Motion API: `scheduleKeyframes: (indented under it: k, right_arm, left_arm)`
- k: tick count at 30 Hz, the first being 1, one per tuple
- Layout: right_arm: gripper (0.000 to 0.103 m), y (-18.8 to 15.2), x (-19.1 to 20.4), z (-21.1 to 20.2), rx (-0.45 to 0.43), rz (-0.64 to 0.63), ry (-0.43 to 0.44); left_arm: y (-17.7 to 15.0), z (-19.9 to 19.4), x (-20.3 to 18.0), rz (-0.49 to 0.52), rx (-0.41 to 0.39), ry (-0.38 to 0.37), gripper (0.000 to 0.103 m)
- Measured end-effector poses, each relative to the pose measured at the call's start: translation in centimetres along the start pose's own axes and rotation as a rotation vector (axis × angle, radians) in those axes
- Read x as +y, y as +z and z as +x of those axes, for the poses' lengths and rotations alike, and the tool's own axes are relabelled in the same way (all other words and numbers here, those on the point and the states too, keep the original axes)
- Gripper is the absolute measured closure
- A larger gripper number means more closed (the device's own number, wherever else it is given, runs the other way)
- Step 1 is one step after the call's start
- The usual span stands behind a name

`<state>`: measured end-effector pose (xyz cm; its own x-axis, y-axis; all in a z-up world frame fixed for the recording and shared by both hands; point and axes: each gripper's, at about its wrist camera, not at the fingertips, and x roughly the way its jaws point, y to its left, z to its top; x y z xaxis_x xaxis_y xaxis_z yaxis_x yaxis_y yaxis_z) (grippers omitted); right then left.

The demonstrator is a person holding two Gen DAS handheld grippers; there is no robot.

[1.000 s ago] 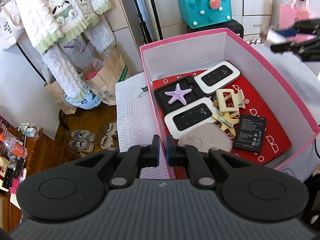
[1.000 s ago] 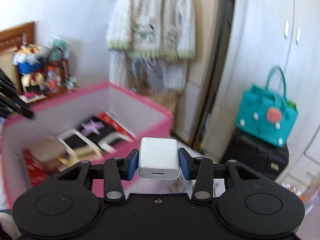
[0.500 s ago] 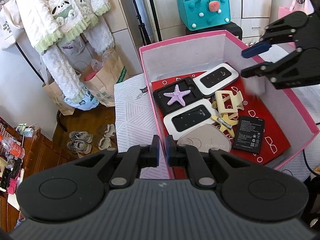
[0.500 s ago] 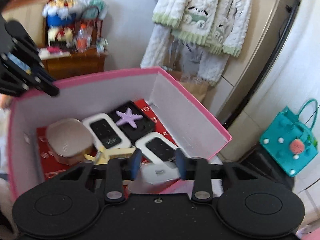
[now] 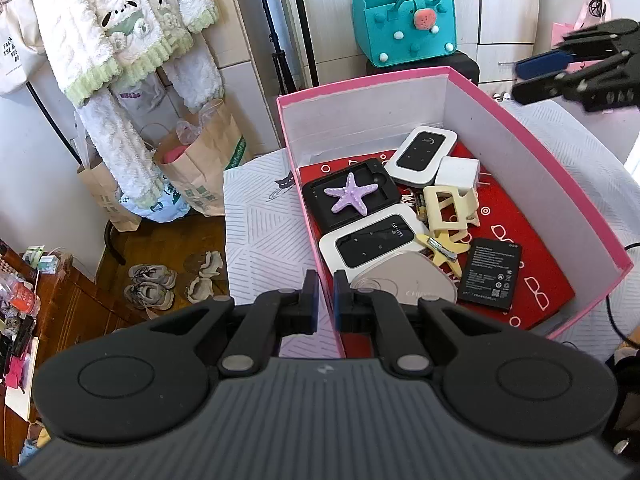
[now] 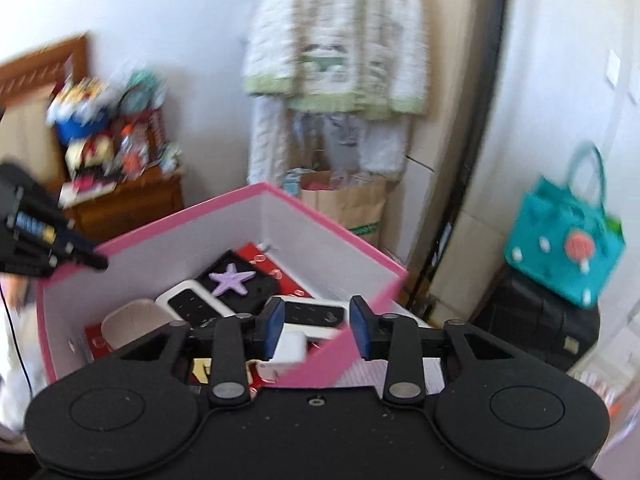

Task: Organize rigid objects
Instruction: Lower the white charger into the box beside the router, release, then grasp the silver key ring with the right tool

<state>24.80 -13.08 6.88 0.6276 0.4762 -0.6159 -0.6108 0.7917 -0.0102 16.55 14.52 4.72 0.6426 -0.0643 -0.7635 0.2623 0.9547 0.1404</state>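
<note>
A pink box [image 5: 540,168] with white inner walls holds a purple starfish [image 5: 352,199], two white pocket routers [image 5: 420,152], a cream hair clip [image 5: 450,208], a black battery [image 5: 490,272] and a beige oval case [image 5: 404,284]. A white charger [image 5: 458,172] lies inside beside the far router. My left gripper [image 5: 326,304] is shut on the box's near wall. Above the box's far right rim hangs my right gripper [image 5: 528,76]; its jaws are opening with nothing between them. In the right wrist view the right gripper [image 6: 317,328] is over the rim [image 6: 352,344], with the charger [image 6: 290,346] below.
A teal felt bag [image 5: 402,26] stands on a black case behind the box. Fleece clothes [image 5: 120,40] hang at the left over paper bags [image 5: 200,160]. Shoes [image 5: 150,284] lie on the wooden floor. A cluttered wooden cabinet [image 6: 120,200] stands beyond the box.
The right gripper carried the white charger over the box, let it go inside, then drew back up with its jaws apart. The left gripper stayed put on the box wall.
</note>
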Motion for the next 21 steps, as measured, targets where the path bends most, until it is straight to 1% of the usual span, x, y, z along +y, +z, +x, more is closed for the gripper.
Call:
scheduleKeyframes:
  k: [5, 8, 9, 10, 11, 13, 15, 21]
  right_arm:
    - [0.058, -2.7, -4.9, -0.1, 0.041, 0.205, -0.049]
    - [0.060, -5.1, -7.1, 0.8, 0.089, 0.323, -0.033]
    - [0.063, -6.0, -7.7, 1.3, 0.111, 0.362, -0.020]
    - [0.070, -6.8, -8.0, 1.7, 0.126, 0.387, -0.007]
    - [0.075, -7.5, -8.2, 2.2, 0.139, 0.407, 0.007]
    - [0.077, -8.6, -8.4, 3.0, 0.148, 0.429, 0.016]
    - [0.077, -9.2, -8.3, 3.7, 0.146, 0.418, 0.016]
    - [0.075, -8.5, -9.0, 5.3, 0.122, 0.404, 0.021]
  left_arm:
    - [-0.1, 0.0, 0.2, -0.012, -0.004, -0.013, 0.097]
    - [-0.2, 0.0, 0.4, -0.014, -0.008, -0.019, 0.096]
    - [-0.2, 0.0, 0.4, -0.013, -0.008, -0.019, 0.096]
    - [-0.2, 0.0, 0.4, -0.013, -0.008, -0.019, 0.097]
    - [-0.2, 0.0, 0.4, -0.012, -0.007, -0.019, 0.097]
    - [-0.2, 0.1, 0.4, -0.014, -0.006, -0.019, 0.097]
    - [-0.2, 0.0, 0.4, -0.015, -0.007, -0.020, 0.097]
    - [-0.1, 0.1, 0.4, -0.027, -0.005, -0.019, 0.097]
